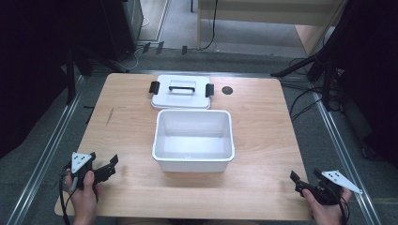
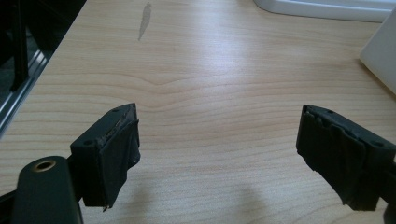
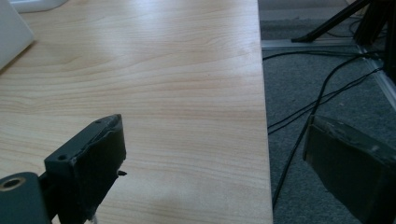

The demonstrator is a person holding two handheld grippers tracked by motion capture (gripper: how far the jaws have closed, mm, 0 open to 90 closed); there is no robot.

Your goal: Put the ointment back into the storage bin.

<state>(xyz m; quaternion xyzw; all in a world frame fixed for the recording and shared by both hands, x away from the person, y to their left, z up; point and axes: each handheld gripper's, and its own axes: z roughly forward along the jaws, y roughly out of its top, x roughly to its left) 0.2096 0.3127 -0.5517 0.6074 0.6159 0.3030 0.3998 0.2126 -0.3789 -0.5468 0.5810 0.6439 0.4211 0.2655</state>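
Light wooden table [image 1: 263,140]; grey carpet floor [image 1: 263,42], black cables [image 1: 305,101].

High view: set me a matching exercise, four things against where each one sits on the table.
Things:
1. tub
2. lid
3. left gripper
4. right gripper

Places:
A. near right corner of the table
B. middle of the table
C. near left corner
D. far side, behind the tub

Pairs: 1-B, 2-D, 3-C, 4-A
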